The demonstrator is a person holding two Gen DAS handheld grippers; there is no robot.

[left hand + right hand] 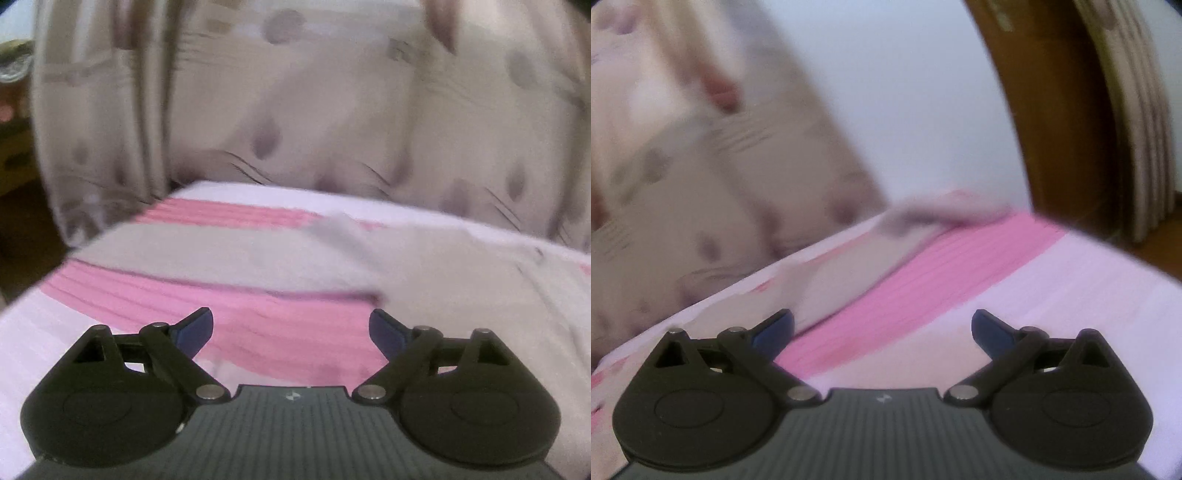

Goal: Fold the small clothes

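The beige garment (461,273) lies spread flat on the bed (44,332), at about two o'clock from the left tool (291,332) in the left wrist view and at about eleven o'clock from the right tool (882,332) in the right wrist view, where it shows as a pale blurred panel (846,273). It rests across the pink-and-white striped bedsheet (280,332), probably laid out so that edges can be lifted and brought over cleanly. Blur hides its seams and corners, so which garment it is and how far the folding has gone cannot be told.

The left tool's blue pads (194,330) stand wide apart with only the pink stripe between them; nothing is gripped. The right tool is likewise spread wide and empty, over the sheet just beside the garment's edge. Both tilt gently downward toward the bed, seemingly free hands travelling to a next hold.

Beyond the bed, at twelve o'clock in the left view, hangs a patterned beige curtain (295,110); in the right view a wooden frame (1052,110) stands at one o'clock against a white wall (905,92).
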